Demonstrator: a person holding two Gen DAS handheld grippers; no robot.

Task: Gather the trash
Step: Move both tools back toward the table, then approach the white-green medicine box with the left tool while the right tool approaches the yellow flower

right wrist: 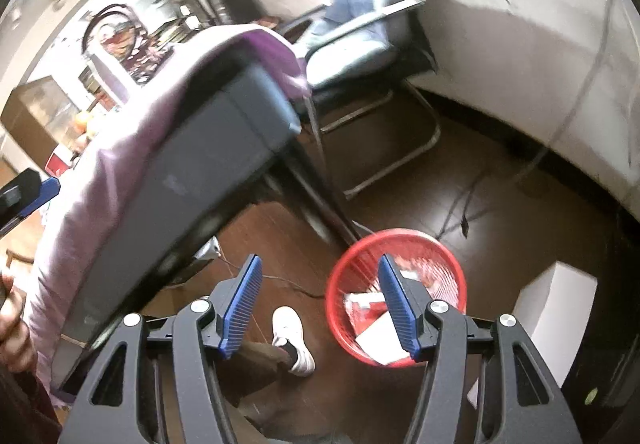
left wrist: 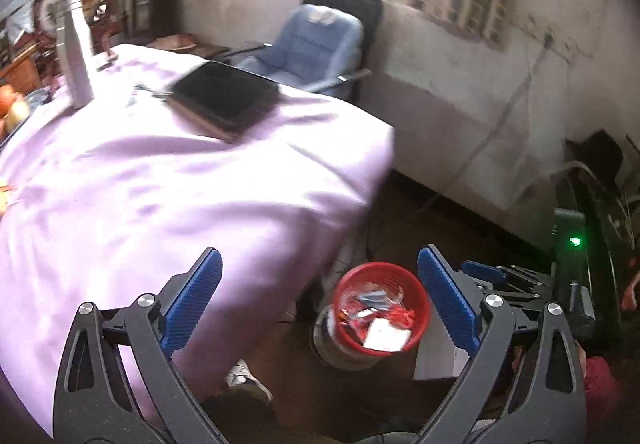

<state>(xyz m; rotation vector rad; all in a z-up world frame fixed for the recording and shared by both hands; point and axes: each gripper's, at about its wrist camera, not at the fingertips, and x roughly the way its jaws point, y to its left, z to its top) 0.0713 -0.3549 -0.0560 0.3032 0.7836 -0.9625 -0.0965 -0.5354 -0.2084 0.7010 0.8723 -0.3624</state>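
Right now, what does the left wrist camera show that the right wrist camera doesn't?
Only the left wrist view shows the tabletop: a black tablet and steel bottle on the purple cloth. Only the right wrist view shows the table's grey underside and the chair's legs. Both show the red bin holding trash, the blue chair, and open, empty grippers.

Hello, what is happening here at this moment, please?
A person is collecting trash with a gripper in each hand. Both the left gripper and the right gripper are open and hold nothing. The red basket stands on the floor beside the table and already contains wrappers and paper. The right gripper hangs near the basket.
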